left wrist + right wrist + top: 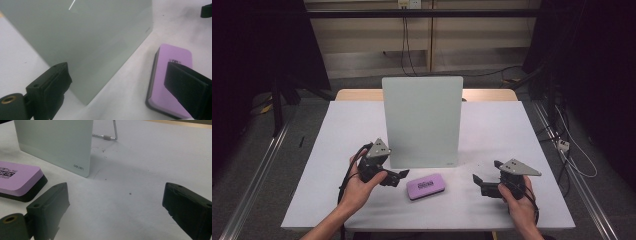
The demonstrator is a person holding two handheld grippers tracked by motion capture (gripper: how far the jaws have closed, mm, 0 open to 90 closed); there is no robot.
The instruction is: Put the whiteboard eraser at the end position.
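Observation:
A pale grey-green board [422, 121] stands upright on a wire stand in the middle of the white table [337, 130]. A purple eraser [427, 185] with a black base lies flat in front of it. My left gripper [402, 175] is just left of the eraser, open, jaws pointing right at it. In the left gripper view the eraser [172, 75] lies behind the right jaw and the board [82, 42] stands ahead. My right gripper [478, 181] is open to the right of the eraser, with bare table between its jaws. The right gripper view has the eraser [17, 180] at far left and the board [57, 142] behind it.
The board's wire stand foot [110, 135] rests on the table behind the board. Cables [572, 155] trail on the floor to the right of the table. A metal rail [257, 175] runs along the floor on the left.

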